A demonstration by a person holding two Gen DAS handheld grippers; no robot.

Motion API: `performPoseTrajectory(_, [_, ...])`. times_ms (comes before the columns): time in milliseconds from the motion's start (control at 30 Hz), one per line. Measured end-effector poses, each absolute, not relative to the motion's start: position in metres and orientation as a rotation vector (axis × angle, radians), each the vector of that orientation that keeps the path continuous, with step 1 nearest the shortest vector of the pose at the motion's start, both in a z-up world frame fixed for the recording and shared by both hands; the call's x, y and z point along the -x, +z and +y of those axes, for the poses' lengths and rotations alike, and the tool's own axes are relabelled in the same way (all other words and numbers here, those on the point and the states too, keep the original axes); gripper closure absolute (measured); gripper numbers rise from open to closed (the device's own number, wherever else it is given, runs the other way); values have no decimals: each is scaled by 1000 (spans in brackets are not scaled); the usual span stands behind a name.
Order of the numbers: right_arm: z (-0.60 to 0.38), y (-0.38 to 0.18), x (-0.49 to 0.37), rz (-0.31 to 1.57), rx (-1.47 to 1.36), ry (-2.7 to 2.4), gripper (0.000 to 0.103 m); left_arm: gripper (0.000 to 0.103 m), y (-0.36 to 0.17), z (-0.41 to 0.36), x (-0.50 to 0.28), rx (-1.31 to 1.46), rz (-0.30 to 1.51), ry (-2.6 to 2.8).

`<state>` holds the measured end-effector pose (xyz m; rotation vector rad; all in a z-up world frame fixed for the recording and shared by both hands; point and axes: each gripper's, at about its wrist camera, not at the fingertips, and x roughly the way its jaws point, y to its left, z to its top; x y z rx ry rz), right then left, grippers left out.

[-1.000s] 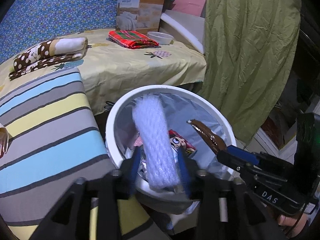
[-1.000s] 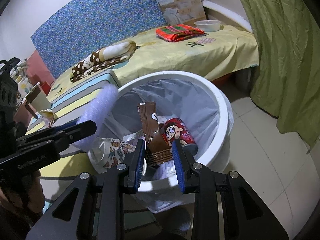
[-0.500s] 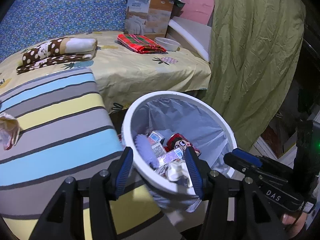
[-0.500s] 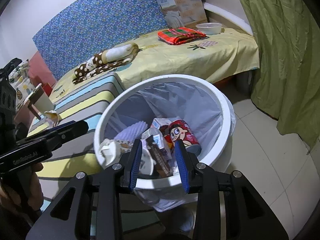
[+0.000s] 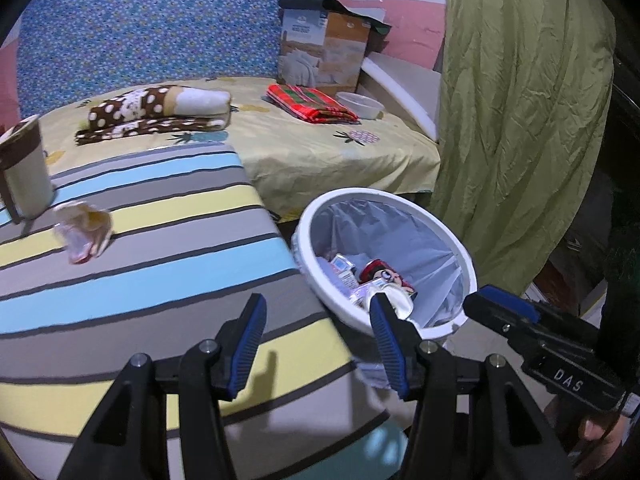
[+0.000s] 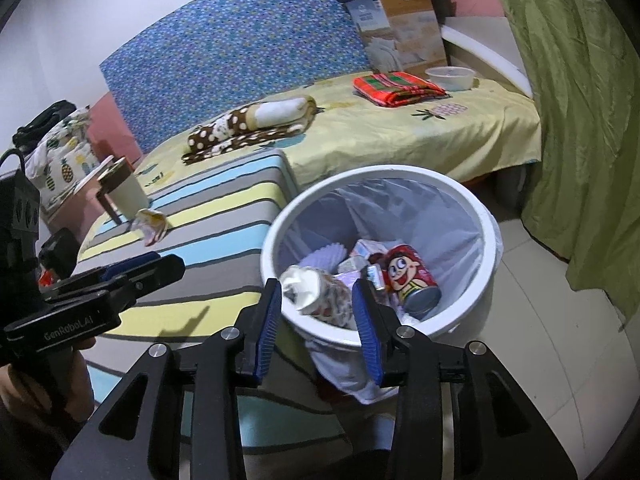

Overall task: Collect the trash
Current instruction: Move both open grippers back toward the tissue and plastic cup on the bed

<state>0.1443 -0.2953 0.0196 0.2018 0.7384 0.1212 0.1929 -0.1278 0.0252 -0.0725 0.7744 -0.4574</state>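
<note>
Both grippers, left (image 5: 316, 340) & right (image 6: 316, 320), fingers apart & empty near bin (image 6: 490, 220); crumpled wrapper (image 5: 83, 234) on striped bed (image 5: 168, 256) likely light, soft – pinch mid-bunch.

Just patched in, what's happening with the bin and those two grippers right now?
A person holds a gripper in each hand beside the white bin, collecting trash. Both the left gripper and right gripper are open and empty; the right one's jaws have just been opening. The foam sleeve and other trash, including a red cartoon can, already lie in the bin. A crumpled wrapper and a paper cup remain on the striped cushion.
</note>
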Motion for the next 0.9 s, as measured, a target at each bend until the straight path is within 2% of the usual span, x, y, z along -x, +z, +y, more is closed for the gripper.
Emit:
performPoseTrajectory(133, [-284, 23, -140, 731, -186, 145, 59, 47, 25, -112, -182, 80, 773, -429])
performPoseTrajectory(900, [-215, 24, -129, 760, -105, 329, 59, 47, 20, -27, -141, 149, 769, -288])
